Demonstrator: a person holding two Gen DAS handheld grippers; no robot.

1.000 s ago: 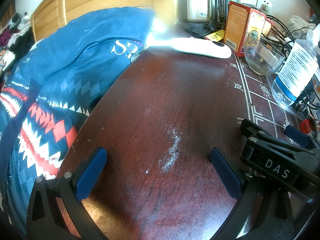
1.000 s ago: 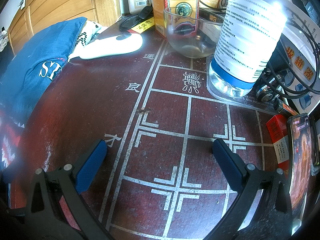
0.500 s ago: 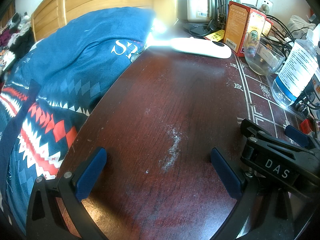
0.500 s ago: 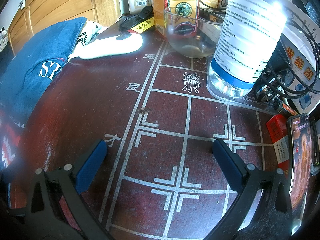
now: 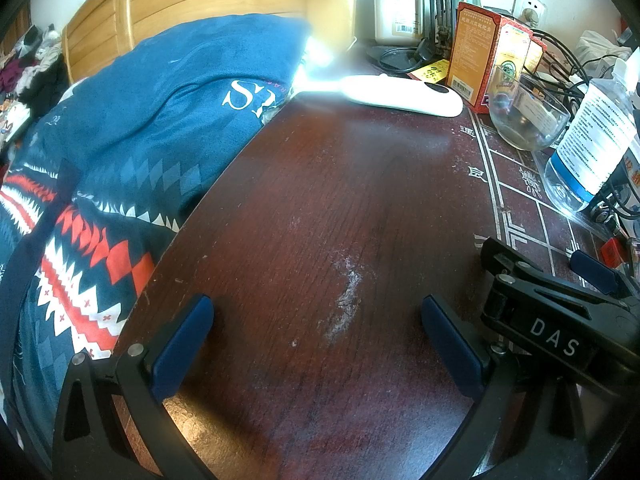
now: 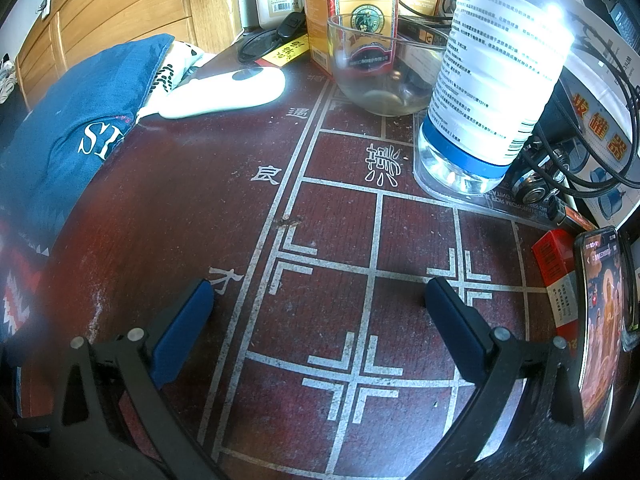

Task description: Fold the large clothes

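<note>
Nothing has visibly changed: neither gripper has moved over the table, and no object has shifted.

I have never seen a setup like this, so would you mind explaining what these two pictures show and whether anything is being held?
There is no robot here: a person holds a two-finger gripper in each hand, and each gripper carries a wide-angle camera looking forward along its blue-padded fingers. One picture comes from the left gripper, the other from the right gripper. Both are open, over a dark red table printed with a white grid, and hold nothing. At the table's left edge lies the blue garment with a red and white pattern, not yet touched. Further back stand a glass bowl, a water bottle, a white device and an orange box. A phone lies at the right.
</note>
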